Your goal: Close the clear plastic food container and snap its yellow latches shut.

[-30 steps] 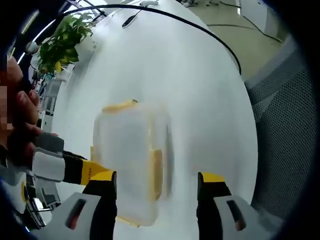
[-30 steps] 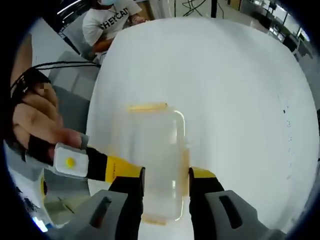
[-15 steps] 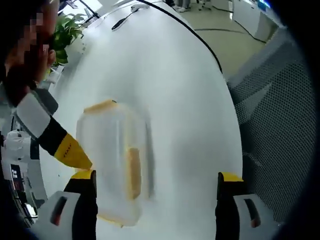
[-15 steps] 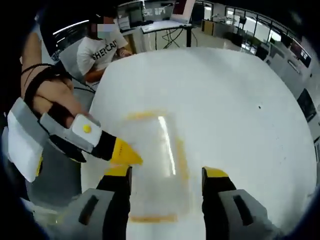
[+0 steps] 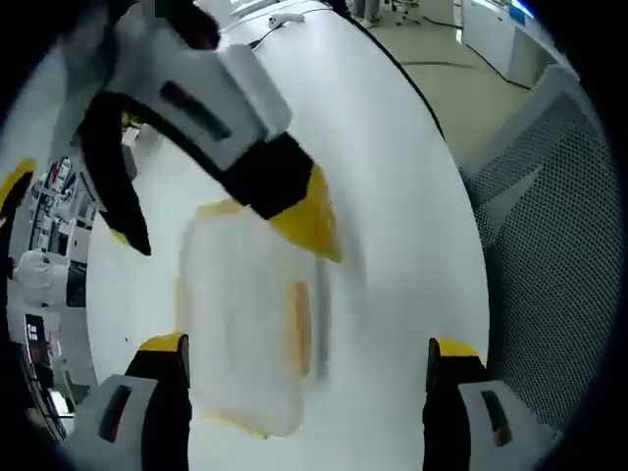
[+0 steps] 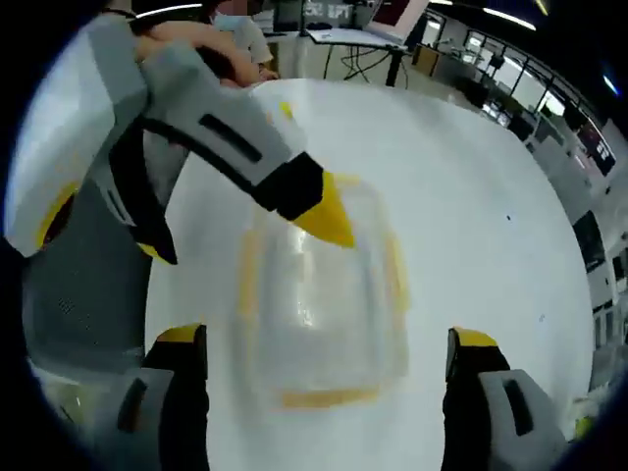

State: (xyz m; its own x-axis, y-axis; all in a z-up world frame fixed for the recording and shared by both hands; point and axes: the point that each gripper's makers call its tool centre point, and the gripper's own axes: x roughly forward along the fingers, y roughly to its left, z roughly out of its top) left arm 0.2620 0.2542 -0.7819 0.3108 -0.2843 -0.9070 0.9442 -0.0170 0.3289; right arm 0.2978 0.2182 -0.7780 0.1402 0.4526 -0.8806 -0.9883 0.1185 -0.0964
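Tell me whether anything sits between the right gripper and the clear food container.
Yes. In the right gripper view, the left gripper reaches in from the upper left, its yellow tip over the container. The right gripper has its jaws wide apart.

The left gripper view is looking steeply down along its own wide-spread jaws onto the white tabletop [image 5: 412,196], close above the container [image 5: 245,334], which is lying low and left of centre. The right gripper view is also looking down from close by, its jaws framing the container [image 6: 319,294] at mid-frame. Both views are sharing the container and the tabletop [image 6: 471,196] around it. In each, the other hand-held gripper is reaching in from the upper left, a yellow tip over the container.
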